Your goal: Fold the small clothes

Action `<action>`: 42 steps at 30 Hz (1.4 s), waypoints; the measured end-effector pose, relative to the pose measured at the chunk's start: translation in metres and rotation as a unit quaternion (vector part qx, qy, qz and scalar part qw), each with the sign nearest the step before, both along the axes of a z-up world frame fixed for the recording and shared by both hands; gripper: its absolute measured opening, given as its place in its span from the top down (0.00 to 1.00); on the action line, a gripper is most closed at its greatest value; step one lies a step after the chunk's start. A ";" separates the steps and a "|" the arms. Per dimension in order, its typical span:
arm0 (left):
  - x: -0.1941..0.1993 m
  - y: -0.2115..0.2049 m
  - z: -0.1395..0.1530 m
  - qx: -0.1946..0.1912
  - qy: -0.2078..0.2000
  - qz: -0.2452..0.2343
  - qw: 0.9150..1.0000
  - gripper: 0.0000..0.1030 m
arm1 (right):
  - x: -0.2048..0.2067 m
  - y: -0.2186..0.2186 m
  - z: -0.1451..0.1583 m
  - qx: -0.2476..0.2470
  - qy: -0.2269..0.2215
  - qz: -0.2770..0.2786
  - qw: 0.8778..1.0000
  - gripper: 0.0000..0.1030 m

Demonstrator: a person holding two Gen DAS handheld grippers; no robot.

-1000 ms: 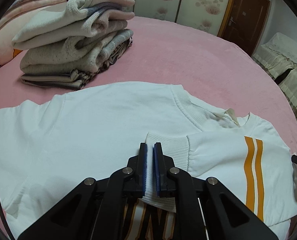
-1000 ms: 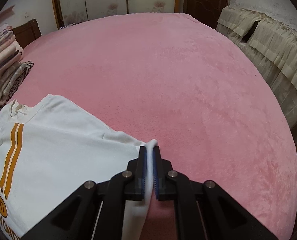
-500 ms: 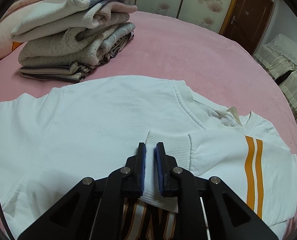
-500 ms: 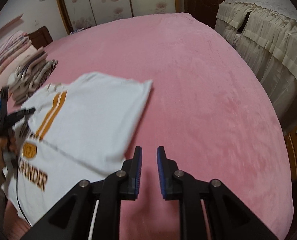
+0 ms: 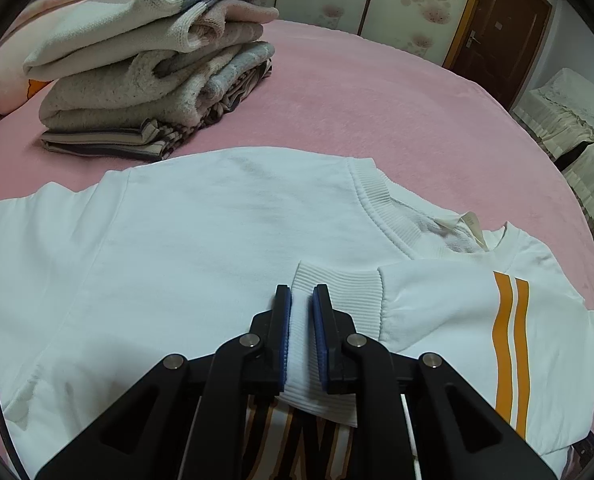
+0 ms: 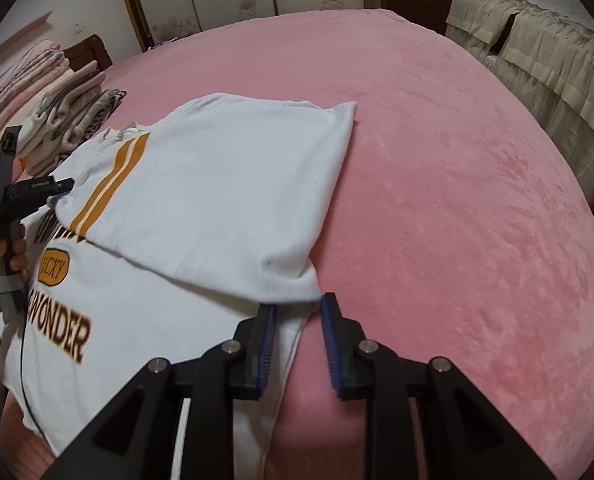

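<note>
1. Lying flat on the pink bed (image 6: 437,168), the white sweatshirt (image 5: 201,240) has its orange-striped sleeve (image 5: 477,312) folded across the chest print.
2. The left gripper (image 5: 301,300) has its fingers nearly together, clamped on the sleeve's ribbed cuff (image 5: 337,292).
3. The right gripper (image 6: 297,308) has just been opening; its fingers stand apart over the sweatshirt's side edge, gripping nothing.
4. A stack of folded clothes (image 5: 149,80) sits beyond the sweatshirt.

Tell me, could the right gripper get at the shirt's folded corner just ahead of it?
Probably yes. The right gripper is open, and the shirt's corner lies right at its fingertips on the bed, with nothing between.
</note>
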State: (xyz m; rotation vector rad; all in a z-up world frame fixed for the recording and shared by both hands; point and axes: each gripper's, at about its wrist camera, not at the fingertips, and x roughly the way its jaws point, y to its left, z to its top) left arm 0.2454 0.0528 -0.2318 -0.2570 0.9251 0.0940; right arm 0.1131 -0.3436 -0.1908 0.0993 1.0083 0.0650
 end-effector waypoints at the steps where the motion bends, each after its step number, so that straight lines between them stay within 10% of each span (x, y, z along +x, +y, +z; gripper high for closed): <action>1: 0.000 0.000 0.000 0.000 0.000 0.000 1.000 0.89 | 0.001 0.000 -0.001 0.001 -0.008 -0.006 1.000 0.77; 10: -0.002 0.000 0.000 0.002 -0.001 0.002 1.000 0.89 | -0.011 0.001 0.005 -0.015 -0.076 -0.069 0.995 0.88; 21: -0.003 -0.002 0.003 0.011 0.003 0.001 1.000 0.86 | -0.018 0.006 -0.005 -0.037 -0.050 -0.126 0.990 0.90; 28: -0.017 0.015 0.016 0.000 0.012 0.008 1.000 0.47 | -0.032 0.008 0.011 -0.051 -0.030 -0.119 0.991 0.69; 42: -0.089 0.057 0.078 -0.014 0.011 -0.004 1.000 0.35 | -0.082 0.038 0.052 -0.024 -0.036 -0.104 0.994 0.69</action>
